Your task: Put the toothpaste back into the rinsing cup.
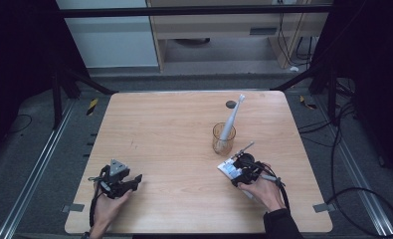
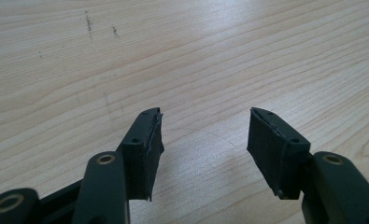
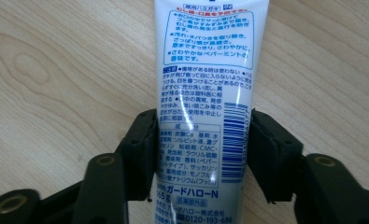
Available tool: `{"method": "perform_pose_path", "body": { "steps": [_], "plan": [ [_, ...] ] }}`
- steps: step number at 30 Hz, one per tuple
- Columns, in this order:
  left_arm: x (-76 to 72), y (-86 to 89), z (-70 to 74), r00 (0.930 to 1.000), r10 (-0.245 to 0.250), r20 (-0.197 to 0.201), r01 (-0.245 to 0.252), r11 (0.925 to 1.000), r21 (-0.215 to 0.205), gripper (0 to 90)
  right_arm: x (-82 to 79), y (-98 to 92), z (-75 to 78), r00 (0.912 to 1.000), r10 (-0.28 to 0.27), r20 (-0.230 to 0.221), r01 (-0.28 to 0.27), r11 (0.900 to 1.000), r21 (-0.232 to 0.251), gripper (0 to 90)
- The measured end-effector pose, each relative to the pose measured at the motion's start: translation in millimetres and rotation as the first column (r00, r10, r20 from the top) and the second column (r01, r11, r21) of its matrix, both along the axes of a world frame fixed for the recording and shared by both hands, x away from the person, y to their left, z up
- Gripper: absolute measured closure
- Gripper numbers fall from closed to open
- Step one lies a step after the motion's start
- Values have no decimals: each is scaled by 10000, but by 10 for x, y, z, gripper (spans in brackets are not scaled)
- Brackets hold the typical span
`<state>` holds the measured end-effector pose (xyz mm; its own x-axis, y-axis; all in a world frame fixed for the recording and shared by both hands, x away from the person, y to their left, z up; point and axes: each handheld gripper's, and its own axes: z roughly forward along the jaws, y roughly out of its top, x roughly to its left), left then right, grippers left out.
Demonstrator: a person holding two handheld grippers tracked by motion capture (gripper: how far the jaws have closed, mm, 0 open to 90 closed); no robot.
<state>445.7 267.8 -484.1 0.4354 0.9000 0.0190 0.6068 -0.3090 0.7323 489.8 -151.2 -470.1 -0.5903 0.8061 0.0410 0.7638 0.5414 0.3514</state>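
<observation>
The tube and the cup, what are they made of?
The tube looks like soft glossy plastic: light streaks shine down its printed white skin. The cup looks like clear amber plastic or glass, since the toothbrush shows through its wall; which one I can't tell.

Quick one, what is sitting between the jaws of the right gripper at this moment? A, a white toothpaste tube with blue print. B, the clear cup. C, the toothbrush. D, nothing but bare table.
A: in the right gripper view the white toothpaste tube lies on the table between the right gripper jaws, which sit against its two sides, while the toothbrush stands in the cup farther off.
</observation>
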Motion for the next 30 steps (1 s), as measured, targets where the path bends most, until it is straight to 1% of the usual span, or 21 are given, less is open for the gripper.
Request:
{"method": "perform_pose_path", "body": {
  "steps": [1, 2, 3, 5, 10, 12, 13, 14, 15, 16, 17, 19, 20, 21, 22, 23, 24, 27, 28, 29, 30],
  "plan": [
    [0, 0, 0, 10000, 0, 0, 0, 10000, 0, 437, 0, 0, 0, 10000, 0, 0, 0, 10000, 0, 500],
    [-2, 0, 3, 10000, 2, 3, -2, 10000, 24, 437, -7, -3, 20, 10000, 9, 49, -9, 10000, 5, 557],
    [-2, 0, 3, 10000, 2, 3, -2, 10000, 24, 437, -7, -3, 20, 10000, 9, 49, -9, 10000, 5, 557],
    [-1, 0, 2, 10000, -6, 16, 6, 10000, -9, 437, -17, -19, 51, 9999, -92, 95, 91, 9999, 119, 628],
    [-3, 4, 9, 10000, 1, 42, -1, 10000, 1, 437, -34, -52, 70, 9998, -117, 143, 111, 9989, 447, 664],
    [-3, 6, 10, 10000, 22, 34, -22, 10000, -4, 437, -64, -80, 109, 9990, -113, 425, 77, 9964, 842, 673],
    [-3, 6, 10, 10000, 22, 34, -22, 10000, -4, 437, -64, -80, 109, 9990, -113, 425, 77, 9964, 842, 673],
    [-3, 6, 11, 10000, 12, 51, -12, 10000, -17, 437, -93, -102, 169, 9975, -161, 686, 80, 9932, 1158, 677],
    [-3, 6, 11, 10000, 12, 51, -12, 10000, -17, 437, -93, -102, 169, 9975, -161, 686, 80, 9932, 1158, 677],
    [-3, 6, 12, 10000, 18, 58, -18, 10000, -30, 437, -124, -122, 244, 9941, -163, 1071, 9, 9897, 1430, 680],
    [-3, 6, 12, 10000, 18, 58, -18, 10000, -30, 437, -124, -122, 244, 9941, -163, 1071, 9, 9897, 1430, 680],
    [-4, 8, 13, 10000, 25, 87, -24, 10000, -20, 437, -159, -131, 324, 9886, -174, 1498, -87, 9851, 1718, 682],
    [-5, 10, 16, 10000, 45, 86, -45, 10000, -10, 437, -192, -133, 399, 9818, -212, 1885, -182, 9787, 2047, 683],
    [-5, 10, 16, 10000, 45, 86, -45, 10000, -10, 437, -192, -133, 399, 9818, -212, 1885, -182, 9787, 2047, 683],
    [-7, 8, 16, 9999, 64, 84, -64, 10000, -30, 437, -221, -129, 457, 9756, -243, 2183, -303, 9695, 2432, 684],
    [-7, 8, 16, 9999, 64, 84, -64, 10000, -30, 438, -221, -129, 457, 9756, -243, 2183, -303, 9695, 2432, 684],
    [-7, 8, 17, 9999, 63, 87, -63, 10000, -28, 438, -227, -131, 478, 9701, -198, 2418, -433, 9665, 2530, 684],
    [-7, 9, 17, 9999, 74, 91, -74, 10000, -32, 437, -248, -125, 532, 9600, -358, 2777, -486, 9554, 2913, 687],
    [-6, 11, 17, 9999, 70, 83, -70, 10000, -32, 438, -259, -125, 564, 9545, -517, 2936, -456, 9480, 3149, 688],
    [-6, 11, 17, 9999, 70, 83, -70, 10000, -32, 437, -259, -125, 564, 9545, -517, 2936, -456, 9480, 3149, 688],
    [-6, 9, 15, 9999, 84, 81, -84, 10000, -42, 438, -260, -134, 600, 9465, -691, 3153, -496, 9342, 3534, 688]
  ]
}}
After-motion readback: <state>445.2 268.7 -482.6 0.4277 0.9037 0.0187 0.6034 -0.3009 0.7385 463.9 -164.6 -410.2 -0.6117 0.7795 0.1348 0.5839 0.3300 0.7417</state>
